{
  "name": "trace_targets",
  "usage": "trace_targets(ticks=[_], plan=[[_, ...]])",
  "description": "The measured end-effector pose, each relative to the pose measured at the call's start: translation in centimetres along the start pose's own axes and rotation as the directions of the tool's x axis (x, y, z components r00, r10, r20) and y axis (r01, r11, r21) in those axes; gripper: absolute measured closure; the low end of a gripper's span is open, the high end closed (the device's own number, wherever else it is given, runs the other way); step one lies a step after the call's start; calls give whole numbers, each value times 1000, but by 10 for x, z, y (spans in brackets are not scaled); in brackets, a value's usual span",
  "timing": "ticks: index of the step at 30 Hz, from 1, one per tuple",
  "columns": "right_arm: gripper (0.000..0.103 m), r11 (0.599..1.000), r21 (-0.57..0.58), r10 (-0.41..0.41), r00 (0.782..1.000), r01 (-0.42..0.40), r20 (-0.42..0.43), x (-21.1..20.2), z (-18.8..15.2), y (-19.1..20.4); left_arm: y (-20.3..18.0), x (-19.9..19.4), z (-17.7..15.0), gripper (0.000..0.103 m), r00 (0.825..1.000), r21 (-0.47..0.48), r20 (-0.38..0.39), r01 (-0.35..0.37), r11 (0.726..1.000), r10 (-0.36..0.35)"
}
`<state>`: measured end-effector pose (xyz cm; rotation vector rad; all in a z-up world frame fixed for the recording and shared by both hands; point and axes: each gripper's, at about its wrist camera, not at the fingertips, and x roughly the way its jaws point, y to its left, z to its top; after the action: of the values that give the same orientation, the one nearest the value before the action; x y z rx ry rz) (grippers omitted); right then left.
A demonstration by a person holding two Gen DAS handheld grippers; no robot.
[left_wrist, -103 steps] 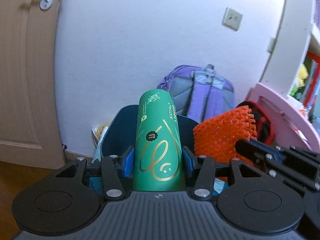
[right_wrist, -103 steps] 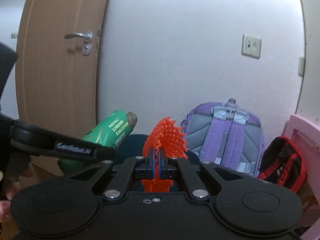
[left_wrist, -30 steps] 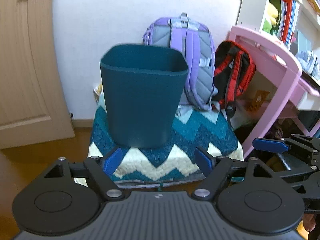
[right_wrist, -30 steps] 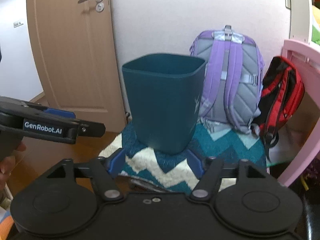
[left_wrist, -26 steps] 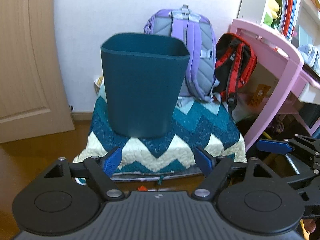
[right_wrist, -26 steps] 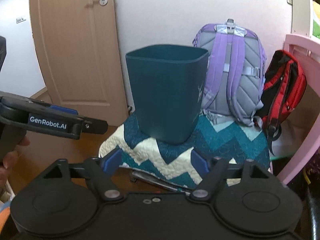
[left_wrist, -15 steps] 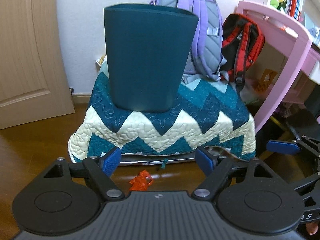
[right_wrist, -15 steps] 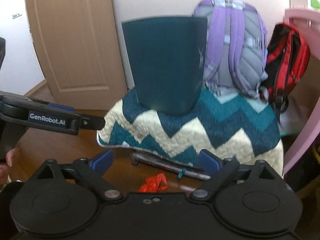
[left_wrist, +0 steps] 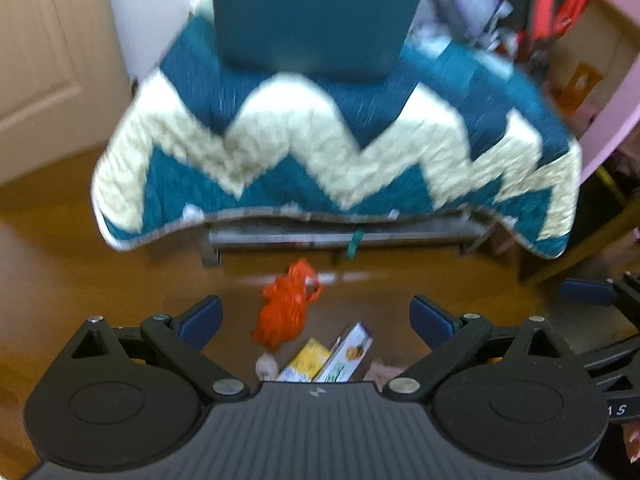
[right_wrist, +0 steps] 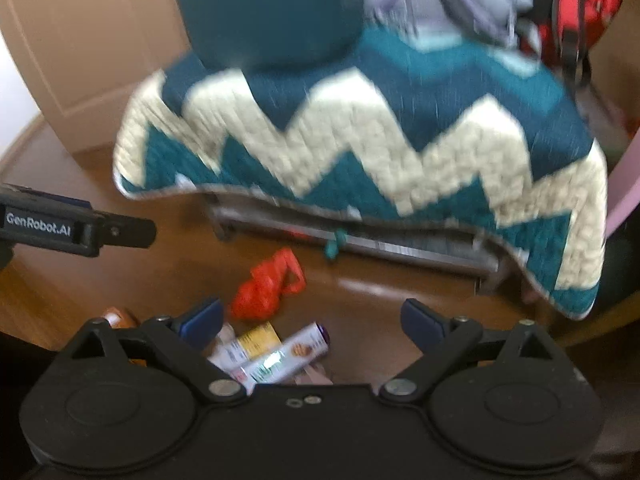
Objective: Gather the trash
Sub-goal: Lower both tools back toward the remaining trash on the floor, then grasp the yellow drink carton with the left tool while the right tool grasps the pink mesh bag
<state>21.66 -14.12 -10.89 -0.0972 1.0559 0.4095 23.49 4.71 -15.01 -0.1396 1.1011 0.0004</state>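
Trash lies on the wooden floor (left_wrist: 80, 280) in front of the low stand. An orange plastic bag (left_wrist: 286, 306), crumpled, sits nearest the stand. Just behind it, toward the cameras, lie a yellow packet (left_wrist: 308, 358) and a white printed box (left_wrist: 346, 354), side by side and touching. A small pale scrap (left_wrist: 267, 364) lies beside the yellow packet.

Left claw (left_wrist: 316, 316): jaws spread wide, holding nothing. The orange plastic bag lies between its fingers in view, below them on the floor; contact cannot be told. The yellow packet and white printed box sit lower in the gap, partly hidden by the claw body.

Right claw (right_wrist: 310, 318): jaws spread wide, empty. The orange plastic bag (right_wrist: 266, 284) lies just ahead of its left finger; the packets lie between the fingers.

The teal bin (left_wrist: 316, 16) stands upright on a teal-and-cream zigzag quilt (left_wrist: 320, 152) draped over the stand. A purple backpack (right_wrist: 452, 0) and a red backpack (right_wrist: 568, 4) are behind. Both views are motion-blurred.
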Motion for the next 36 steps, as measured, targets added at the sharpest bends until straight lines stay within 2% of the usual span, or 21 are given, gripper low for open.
trace_targets(ticks=[4, 8, 12, 16, 18, 23, 27, 32, 36], plan=[[8, 1000, 10, 0, 997, 1, -80, 45, -8, -7, 0, 52, -7, 3, 996, 34, -78, -38, 999, 40], [9, 999, -40, 4, 985, -11, -170, 88, -20, -7, 1, 106, -18, 3, 979, 108, -183, -66, 992, 85], [9, 996, -84, 16, 966, -38, -257, 125, -36, -4, 8, 157, -32, 3, 950, 168, -296, -52, 984, 101], [11, 998, -48, 31, 936, -51, -352, 158, -56, -8, 14, 196, -44, 3, 925, 210, -363, -31, 977, 108], [12, 997, -45, 33, 925, -55, -380, 169, -63, -9, 15, 212, -51, 3, 918, 233, -383, -12, 972, 103], [13, 996, -54, 41, 909, -70, -414, 191, -78, -8, 11, 248, -72, 3, 899, 340, -424, 44, 939, 111], [14, 996, -41, 48, 891, -74, -451, 208, -89, -9, 14, 271, -86, 4, 887, 379, -449, 79, 922, 109], [16, 997, -26, 53, 876, -74, -479, 223, -99, -10, 15, 292, -94, 5, 885, 388, -456, 102, 916, 95], [17, 998, -9, 52, 868, -66, -495, 232, -106, -13, 16, 305, -96, 15, 884, 376, -457, 93, 922, 97]])
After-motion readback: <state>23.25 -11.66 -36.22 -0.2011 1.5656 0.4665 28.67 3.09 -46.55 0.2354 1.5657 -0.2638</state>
